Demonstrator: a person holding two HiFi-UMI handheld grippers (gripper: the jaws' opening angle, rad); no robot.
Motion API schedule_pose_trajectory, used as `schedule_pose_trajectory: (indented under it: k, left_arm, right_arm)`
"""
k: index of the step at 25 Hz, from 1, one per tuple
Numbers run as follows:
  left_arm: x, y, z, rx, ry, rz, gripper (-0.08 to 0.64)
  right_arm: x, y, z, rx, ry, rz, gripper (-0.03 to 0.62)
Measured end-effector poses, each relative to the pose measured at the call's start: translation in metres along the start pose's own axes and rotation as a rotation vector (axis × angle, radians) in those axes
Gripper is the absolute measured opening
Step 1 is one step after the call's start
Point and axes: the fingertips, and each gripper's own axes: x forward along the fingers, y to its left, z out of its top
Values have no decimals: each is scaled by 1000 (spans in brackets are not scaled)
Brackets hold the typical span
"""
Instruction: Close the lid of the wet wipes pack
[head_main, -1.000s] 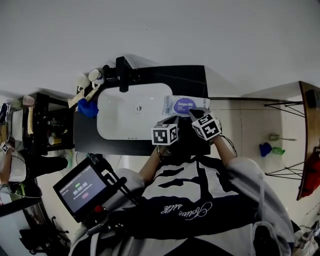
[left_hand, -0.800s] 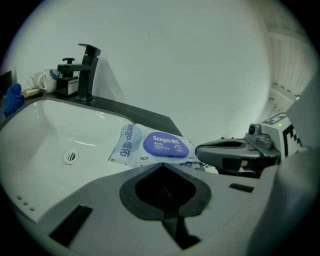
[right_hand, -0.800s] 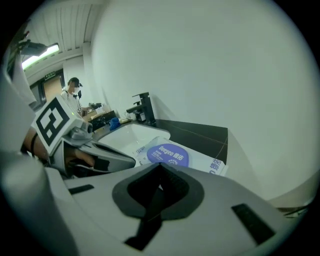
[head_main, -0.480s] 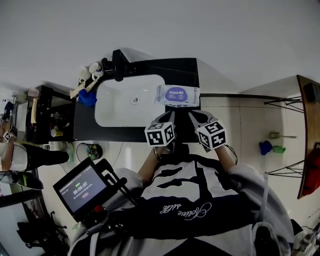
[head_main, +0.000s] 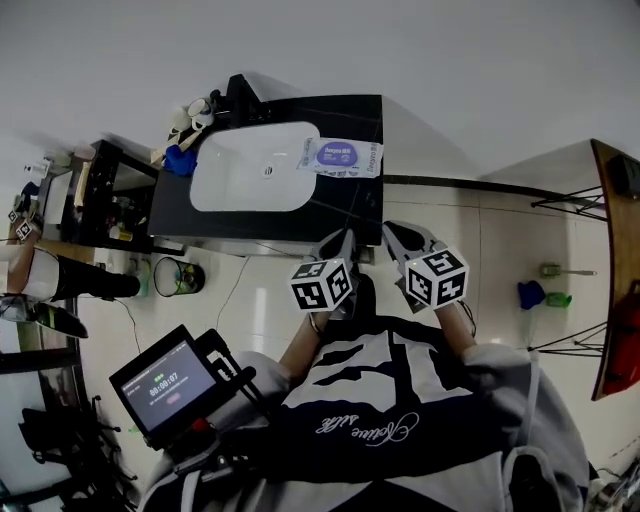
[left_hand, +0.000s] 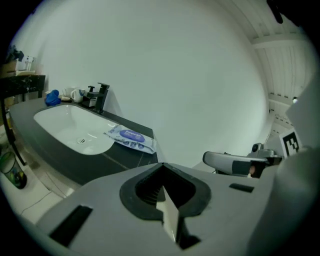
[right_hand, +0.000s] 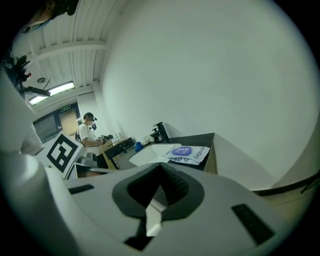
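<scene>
Beside the sink (head_main: 250, 172), on its right as the head view shows it, the wet wipes pack (head_main: 341, 156) lies flat on the dark counter (head_main: 366, 118), with one end over the sink's rim. The purple oval lid on the pack's top face appears level with the wrapper. No raised flap shows in any view, though the lid is too small to tell whether it is pressed fully home.

The left claw (head_main: 340, 243) and the right claw (head_main: 398, 237) are both held well away from the sink, out past the counter's front edge, above the floor and close to the person's chest. Each gripper view shows its jaws brought together with nothing between them. Neither claw touches the pack.

Judged from these positions, the closing step looks complete, since the lid seems down and both claws are clear of it. If the lid is not latched, what remains is to bring one claw over the sink-side counter and press the lid onto the pack.
</scene>
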Motion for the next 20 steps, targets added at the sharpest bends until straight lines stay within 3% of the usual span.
schedule_pose_trajectory:
  k: [6, 9, 14, 20]
  left_arm:
    - [-58, -36, -76, -48, 6, 43, -2]
    - [-89, -50, -97, -45, -2, 60, -2]
    - [-136, -60, -97, 5, -74, 88, -2]
    - [-181, -76, -78, 25, -157, 34, -2]
  right_arm:
    - [-57, 26, -36, 8, -2, 51, -2]
    - [-81, 41, -48, 10, -2, 63, -2]
    - [-109, 70, -55, 20, -44, 79, -2]
    - [-126, 113, -56, 9, -82, 95, -2]
